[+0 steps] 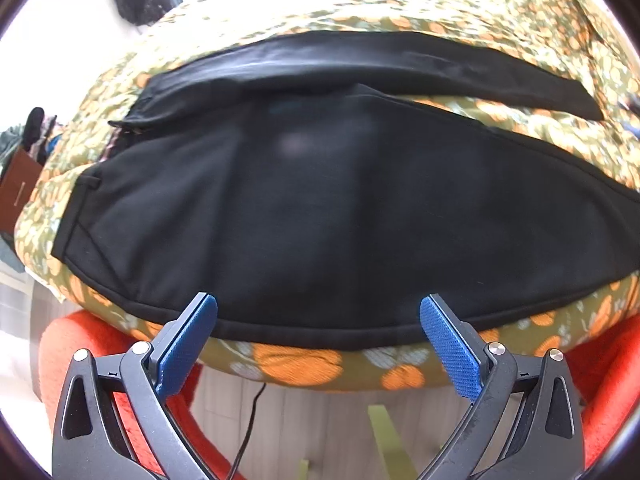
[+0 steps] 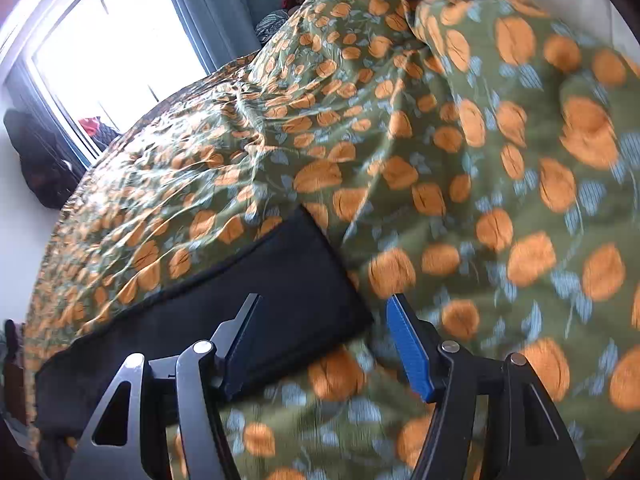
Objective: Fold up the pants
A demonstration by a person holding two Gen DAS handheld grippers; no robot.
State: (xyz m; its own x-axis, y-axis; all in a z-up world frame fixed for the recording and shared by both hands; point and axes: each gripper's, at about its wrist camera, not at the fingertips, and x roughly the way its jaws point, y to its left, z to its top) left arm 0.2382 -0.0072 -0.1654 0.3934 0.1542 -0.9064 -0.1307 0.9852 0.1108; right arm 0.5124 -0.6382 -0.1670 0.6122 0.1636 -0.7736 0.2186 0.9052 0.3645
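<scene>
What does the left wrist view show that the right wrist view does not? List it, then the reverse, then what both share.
Only the left wrist view: the waistband of the black pants, both legs spread apart, an orange cushion, a black cable on the floor, and the left gripper with jaws open.

Only the right wrist view: a window, grey curtains, the hem end of one pant leg, and the right gripper with jaws open.

Both: the pants on the orange-flowered green bedspread.
</scene>
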